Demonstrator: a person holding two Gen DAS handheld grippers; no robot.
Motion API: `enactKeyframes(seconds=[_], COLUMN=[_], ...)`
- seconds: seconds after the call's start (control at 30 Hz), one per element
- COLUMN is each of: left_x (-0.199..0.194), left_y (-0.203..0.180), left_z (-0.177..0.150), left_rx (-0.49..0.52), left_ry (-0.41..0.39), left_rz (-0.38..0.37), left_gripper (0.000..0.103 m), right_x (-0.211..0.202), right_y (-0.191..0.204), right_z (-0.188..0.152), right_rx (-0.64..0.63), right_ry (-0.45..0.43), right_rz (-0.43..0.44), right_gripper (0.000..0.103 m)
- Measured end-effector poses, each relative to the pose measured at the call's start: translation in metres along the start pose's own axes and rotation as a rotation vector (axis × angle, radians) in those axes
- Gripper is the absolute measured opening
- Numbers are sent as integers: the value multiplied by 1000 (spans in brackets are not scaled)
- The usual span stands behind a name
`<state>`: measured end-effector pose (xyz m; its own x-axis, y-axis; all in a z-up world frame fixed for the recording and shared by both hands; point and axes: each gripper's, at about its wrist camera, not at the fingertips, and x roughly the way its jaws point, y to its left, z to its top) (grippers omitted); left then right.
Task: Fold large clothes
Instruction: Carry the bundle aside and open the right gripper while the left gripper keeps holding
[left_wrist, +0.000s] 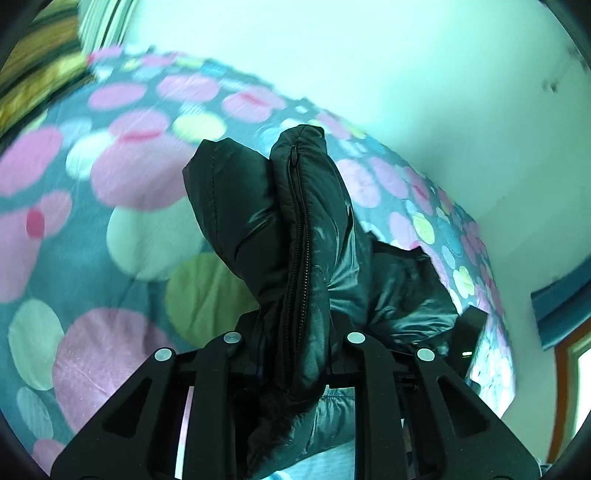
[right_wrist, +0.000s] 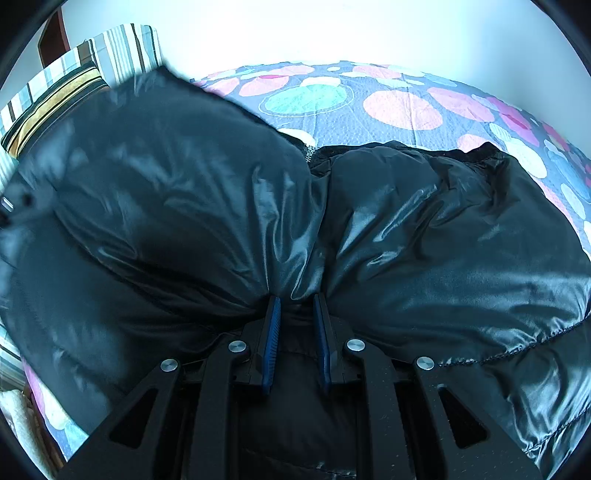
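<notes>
A: Where is the jacket (right_wrist: 406, 229)?

B: It fills the centre of both frames, over the spotted bedspread (right_wrist: 399, 107).

A: Handling?

B: Puffy, soft, glossy, likely light and slippery. Grip seams or the zipper (left_wrist: 295, 258) edge.

A: Claws?

B: The left gripper (left_wrist: 293, 343) pinches the zipper edge. The right gripper (right_wrist: 297, 306) clamps a bunched fold.

A: Hidden?

B: Sleeves, hem, left fingertips. The upper-left of the left view is blurred.
</notes>
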<state>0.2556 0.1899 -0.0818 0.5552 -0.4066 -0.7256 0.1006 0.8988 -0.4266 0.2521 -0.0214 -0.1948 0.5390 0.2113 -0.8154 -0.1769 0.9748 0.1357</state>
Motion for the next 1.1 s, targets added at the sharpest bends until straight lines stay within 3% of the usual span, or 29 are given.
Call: enactKeyframes(seconds=[0.13,0.23,0.43,0.57,0.73,0.93,1.1], left_x=[-1,-6,-8,-7,2,21,44], left_y=[-35,-47,-75,-98,-133,-184,-223], left_z=[4,8,7,2,-4,-19,-39], left_rx=[81,94,155,201,257,334,375], left_ry=[-26,-34,-42,-57,-72,-78,-67], left_rz=[83,104,184,225,260,301,323], left_gripper=[20,20,20,20,20,20,20], right_x=[0,-10,-66,-106,-138,-156,-158], right_y=[0,0,-25,-68,-118,-174,-222], right_z=[2,2,-3,-14,-38,-75,-98], right_rx=[-12,-29,-13,42,120,208,296], right_ry=[-1,-31,-119,-172,-197,-196,-180], right_rz=[-3,-14,2,-28,-84,-183,-195], right_gripper=[18,18,23,31,32,32,32])
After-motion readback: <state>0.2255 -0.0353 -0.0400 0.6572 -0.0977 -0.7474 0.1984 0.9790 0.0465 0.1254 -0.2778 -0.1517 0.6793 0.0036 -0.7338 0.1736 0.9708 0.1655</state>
